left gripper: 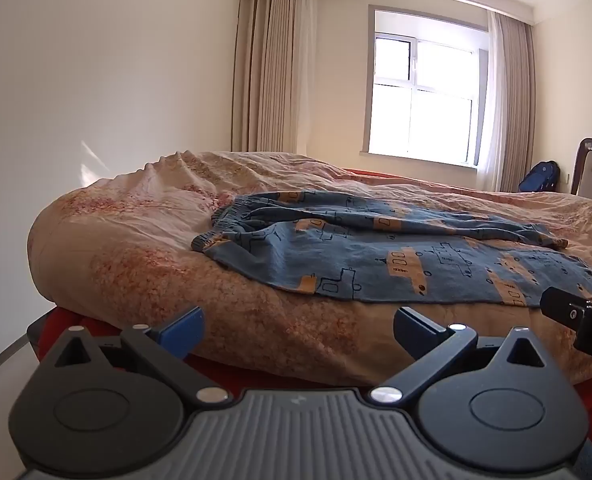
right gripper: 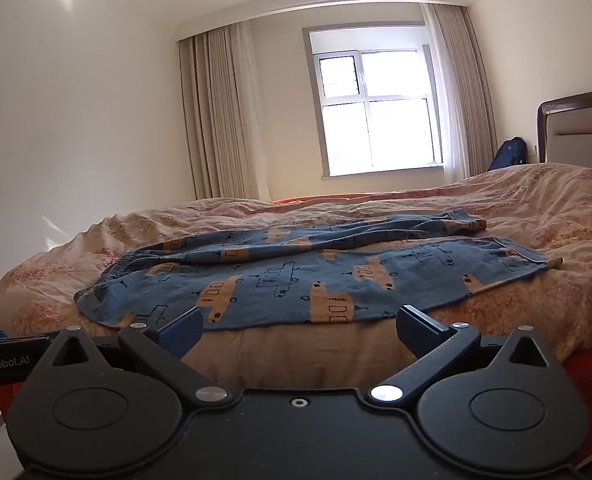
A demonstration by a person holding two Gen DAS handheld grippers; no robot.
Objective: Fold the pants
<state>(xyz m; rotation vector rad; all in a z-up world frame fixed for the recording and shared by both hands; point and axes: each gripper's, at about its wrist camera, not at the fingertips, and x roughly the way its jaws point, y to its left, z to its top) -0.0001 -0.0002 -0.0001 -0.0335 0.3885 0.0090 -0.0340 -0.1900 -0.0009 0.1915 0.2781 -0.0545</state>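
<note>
Both grippers, left gripper and right gripper, are hovering gaping near the pants; snagging the quilt beneath is probably the risk.

The black left gripper with blue finger pads gapes wide and empty, tilted slightly downward; the matching right gripper at its 3 o'clock does likewise.

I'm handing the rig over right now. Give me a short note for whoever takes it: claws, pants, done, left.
Left claw: open, empty, short of the bed's near edge.
Right claw: open, empty, at the pants' near hem.
Pants: spread lengthwise on the quilt, waistband to the left, leg ends to the right; far leg rumpled.
Done: nothing folded.
Left: grasp, smooth, and make every fold.
</note>
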